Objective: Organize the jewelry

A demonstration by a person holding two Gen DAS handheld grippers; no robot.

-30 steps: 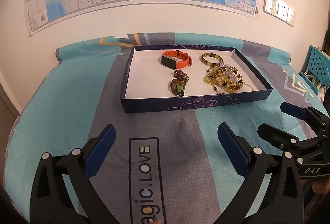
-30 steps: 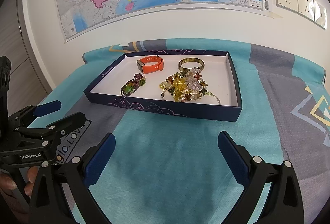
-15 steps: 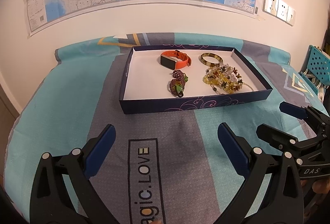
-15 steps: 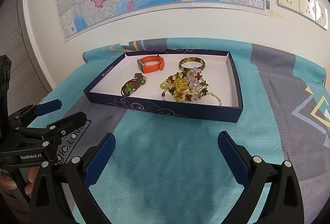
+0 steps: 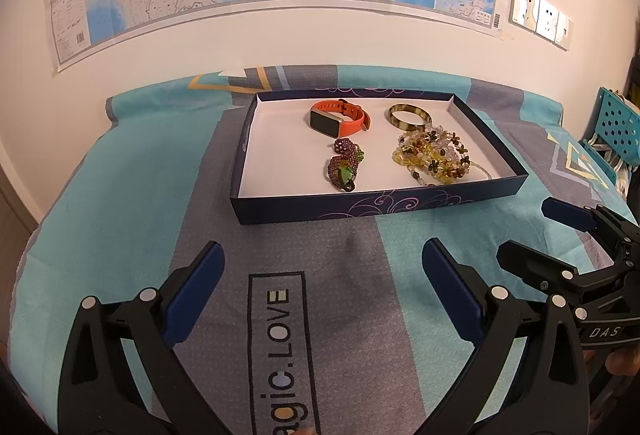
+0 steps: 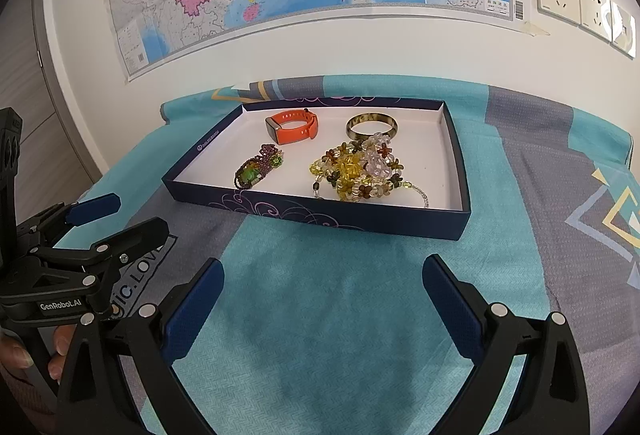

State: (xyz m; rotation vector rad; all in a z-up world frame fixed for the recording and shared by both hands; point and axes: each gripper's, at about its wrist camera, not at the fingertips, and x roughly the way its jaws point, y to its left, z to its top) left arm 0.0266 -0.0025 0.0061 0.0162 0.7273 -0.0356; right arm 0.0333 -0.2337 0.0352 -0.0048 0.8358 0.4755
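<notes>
A: Where does the jewelry lie from the claws?

B: All of it sits up-frame, in the navy tray (image 5: 400,203) at the centre of both wrist views. The left gripper (image 5: 322,277) and the right gripper (image 6: 322,285) hang low in their frames over the teal-and-grey cloth (image 6: 328,315), each with its jaws spread wide and nothing between them.

A: What is in the tray?

B: Four pieces on the white floor. At the back, the orange smartwatch (image 5: 338,118) and, to its right, the tortoiseshell bangle (image 5: 409,115). In front of them lie the purple-and-green beaded bracelet (image 5: 343,167) and the yellow and amber bead cluster (image 5: 434,155), whose thin strand trails toward the tray's lower right corner.

A: Which claw is nearer what?

B: In the left view the beaded bracelet sits almost straight ahead, its long axis running up and down the frame. The bead cluster is straight ahead in the right view — I judge that side better placed for it.

A: How far along is the sorting?

B: Hard to say — pieces gathered in the tray fit a finished tidy-up or a stock waiting to be sorted out.
</notes>
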